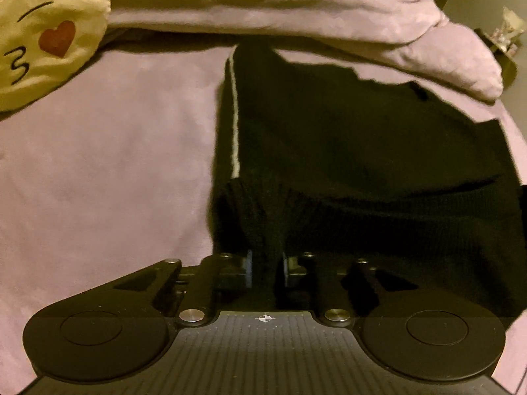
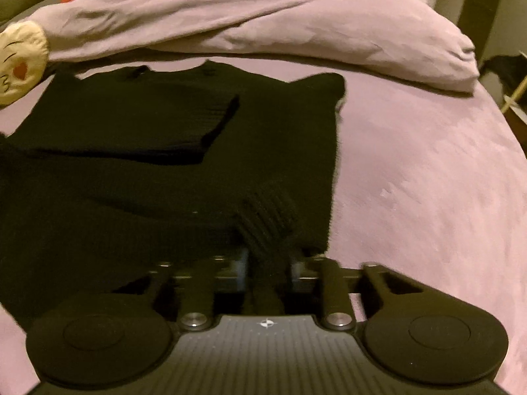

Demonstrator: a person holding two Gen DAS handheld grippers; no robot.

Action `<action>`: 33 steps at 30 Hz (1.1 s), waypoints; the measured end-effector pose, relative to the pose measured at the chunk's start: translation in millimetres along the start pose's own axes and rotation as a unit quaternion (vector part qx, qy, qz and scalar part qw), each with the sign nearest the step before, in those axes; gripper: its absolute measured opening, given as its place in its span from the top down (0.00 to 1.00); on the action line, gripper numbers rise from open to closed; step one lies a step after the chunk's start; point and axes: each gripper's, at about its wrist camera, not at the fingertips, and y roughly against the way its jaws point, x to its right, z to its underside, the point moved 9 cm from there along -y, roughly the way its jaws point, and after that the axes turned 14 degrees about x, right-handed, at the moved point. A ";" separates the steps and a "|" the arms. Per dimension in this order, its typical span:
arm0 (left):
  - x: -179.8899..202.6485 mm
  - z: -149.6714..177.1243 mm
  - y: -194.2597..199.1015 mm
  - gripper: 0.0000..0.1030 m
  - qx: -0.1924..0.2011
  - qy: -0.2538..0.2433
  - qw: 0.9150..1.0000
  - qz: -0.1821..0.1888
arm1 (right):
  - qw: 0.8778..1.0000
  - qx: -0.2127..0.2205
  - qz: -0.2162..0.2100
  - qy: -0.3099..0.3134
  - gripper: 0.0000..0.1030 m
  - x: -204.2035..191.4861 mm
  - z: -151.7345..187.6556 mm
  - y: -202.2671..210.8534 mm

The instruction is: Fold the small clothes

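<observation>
A black knit sweater (image 1: 362,151) lies spread on a pink bed sheet (image 1: 108,171), a thin white stripe running down its left edge. In the left wrist view my left gripper (image 1: 266,263) is shut on a bunched fold of the ribbed hem at the sweater's near left corner. In the right wrist view the sweater (image 2: 138,151) has one sleeve folded across its chest. My right gripper (image 2: 268,263) is shut on the ribbed hem at the near right corner, and the dark fabric hides the pads' inner faces.
A rolled pink duvet (image 2: 296,26) lies across the far side of the bed. A yellow emoji cushion (image 1: 42,33) sits at the far left. The bed's right edge (image 2: 500,121) drops off beside dim furniture.
</observation>
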 end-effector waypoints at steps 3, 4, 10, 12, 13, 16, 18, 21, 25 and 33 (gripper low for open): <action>4.7 -10.3 11.8 0.86 0.023 0.018 0.999 0.024 | 1.000 0.005 -0.006 -0.005 0.82 -3.1 -2.3 2.3; 5.3 -13.8 15.6 0.86 0.031 0.024 0.999 0.026 | 1.000 0.003 -0.006 -0.009 0.82 -3.4 -2.3 2.1; 10.0 -19.7 18.9 0.85 0.044 0.041 0.997 0.042 | 1.000 0.006 -0.001 -0.008 0.79 -4.2 -5.3 -2.5; 7.9 -13.3 8.5 0.83 0.026 0.037 0.998 0.039 | 1.000 -0.006 -0.005 -0.009 0.74 -4.4 -2.1 -8.9; 7.7 -10.9 4.5 0.81 0.021 0.033 0.999 0.038 | 1.000 -0.009 -0.007 -0.008 0.72 -4.5 -1.0 -11.8; 12.5 -6.0 -6.5 0.72 0.006 0.012 0.999 0.035 | 1.000 -0.017 -0.010 0.006 0.71 -6.3 0.1 -18.9; 16.6 -4.5 -9.6 0.76 0.005 0.002 1.000 0.030 | 1.000 -0.018 -0.008 0.020 0.73 -9.0 -0.8 -18.4; 21.0 -6.1 -5.8 0.85 0.016 0.002 0.999 0.028 | 0.999 -0.006 -0.011 0.036 0.83 -17.3 -6.6 -6.4; 30.3 -19.5 19.2 0.87 0.051 0.002 0.998 0.037 | 0.998 0.027 -0.057 0.022 0.85 -33.2 -31.2 22.6; 32.5 -96.5 53.7 0.87 0.139 0.019 0.989 0.046 | 0.992 0.122 -0.032 -0.012 0.85 -15.4 -109.3 34.7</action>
